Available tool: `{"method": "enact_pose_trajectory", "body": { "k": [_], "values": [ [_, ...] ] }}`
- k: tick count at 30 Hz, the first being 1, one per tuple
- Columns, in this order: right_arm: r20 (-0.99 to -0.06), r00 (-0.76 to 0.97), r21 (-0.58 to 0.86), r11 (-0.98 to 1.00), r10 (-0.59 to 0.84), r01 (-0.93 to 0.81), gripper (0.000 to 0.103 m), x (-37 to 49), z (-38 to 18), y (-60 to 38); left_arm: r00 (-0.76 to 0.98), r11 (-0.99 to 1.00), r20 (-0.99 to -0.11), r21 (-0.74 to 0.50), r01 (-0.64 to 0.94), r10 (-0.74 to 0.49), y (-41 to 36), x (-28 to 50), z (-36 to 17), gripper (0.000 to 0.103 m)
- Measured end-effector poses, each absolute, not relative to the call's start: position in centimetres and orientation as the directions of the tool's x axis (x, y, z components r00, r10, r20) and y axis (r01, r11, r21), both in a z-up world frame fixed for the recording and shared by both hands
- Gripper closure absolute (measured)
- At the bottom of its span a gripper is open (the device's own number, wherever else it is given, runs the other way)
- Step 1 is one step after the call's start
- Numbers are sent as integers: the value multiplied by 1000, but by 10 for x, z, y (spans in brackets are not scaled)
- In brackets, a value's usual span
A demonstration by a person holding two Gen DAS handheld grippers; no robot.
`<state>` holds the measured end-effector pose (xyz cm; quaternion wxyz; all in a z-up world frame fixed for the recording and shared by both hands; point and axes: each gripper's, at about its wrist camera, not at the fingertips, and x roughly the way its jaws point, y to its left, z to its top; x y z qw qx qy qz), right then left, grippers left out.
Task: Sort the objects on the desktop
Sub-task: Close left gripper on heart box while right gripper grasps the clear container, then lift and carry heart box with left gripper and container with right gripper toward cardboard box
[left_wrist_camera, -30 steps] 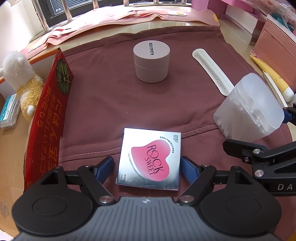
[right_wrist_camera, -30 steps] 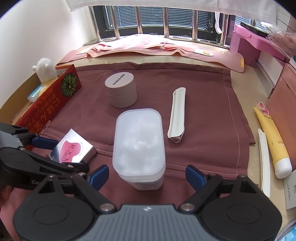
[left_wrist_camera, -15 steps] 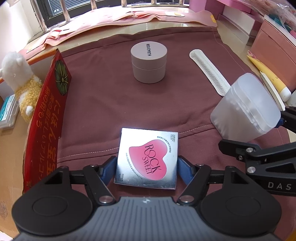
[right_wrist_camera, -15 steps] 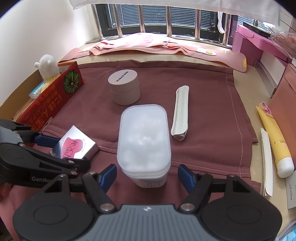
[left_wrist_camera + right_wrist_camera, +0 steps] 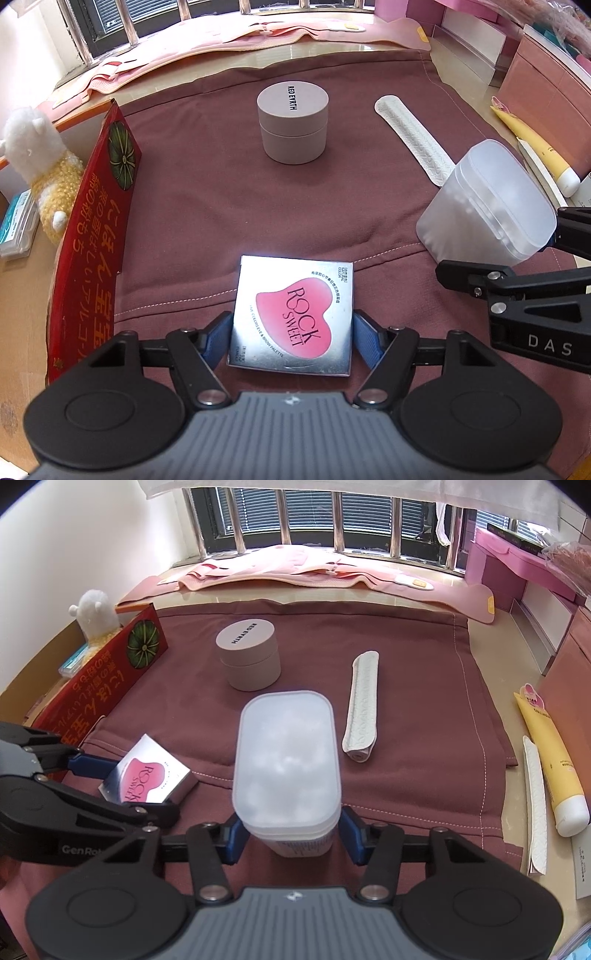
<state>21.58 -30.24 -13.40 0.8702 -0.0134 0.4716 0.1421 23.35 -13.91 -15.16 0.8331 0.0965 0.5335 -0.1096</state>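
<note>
blue fingers (image 5: 221,334) pinch glossy square palette (image 5: 291,314); right fingers (image 5: 232,836) closing against frosted plastic box (image 5: 286,760).

The frosted box (image 5: 286,760) hides its own base; its label print is unreadable.

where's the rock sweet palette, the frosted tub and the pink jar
Rock Sweet palette (image 5: 291,319), left wrist view, on its pink heart.
Frosted tub (image 5: 286,753), right wrist view, on its lid.
Pink jar (image 5: 292,122), left wrist view, on its side, below the lid's rim.
</note>
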Motion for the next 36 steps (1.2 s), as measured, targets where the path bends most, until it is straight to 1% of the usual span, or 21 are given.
{"method": "enact_pose_trajectory", "body": {
  "k": [1, 10, 16, 23, 28, 36],
  "values": [
    [-825, 516, 107, 960, 232, -260, 60, 216, -134, -302, 407, 957, -910, 44, 285, -80, -139, 233, -152, 33],
    [-827, 520, 84, 962, 214, -261, 63, 215, -133, -300, 415, 956, -906, 50, 290, -79, -139, 232, -152, 33],
    [-822, 531, 66, 959, 208, -275, 63, 211, -131, -298, 427, 959, -900, 43, 279, -84, -138, 229, -152, 34],
    [-810, 552, 25, 951, 199, -307, 63, 202, -127, -293, 446, 950, -891, 57, 308, -92, -138, 225, -152, 34],
    [-809, 554, 23, 952, 198, -306, 63, 197, -123, -294, 449, 949, -889, 64, 308, -86, -137, 224, -150, 35],
    [-810, 553, 27, 953, 197, -301, 63, 185, -119, -298, 477, 951, -872, 47, 306, -111, -132, 219, -140, 35]
  ]
}}
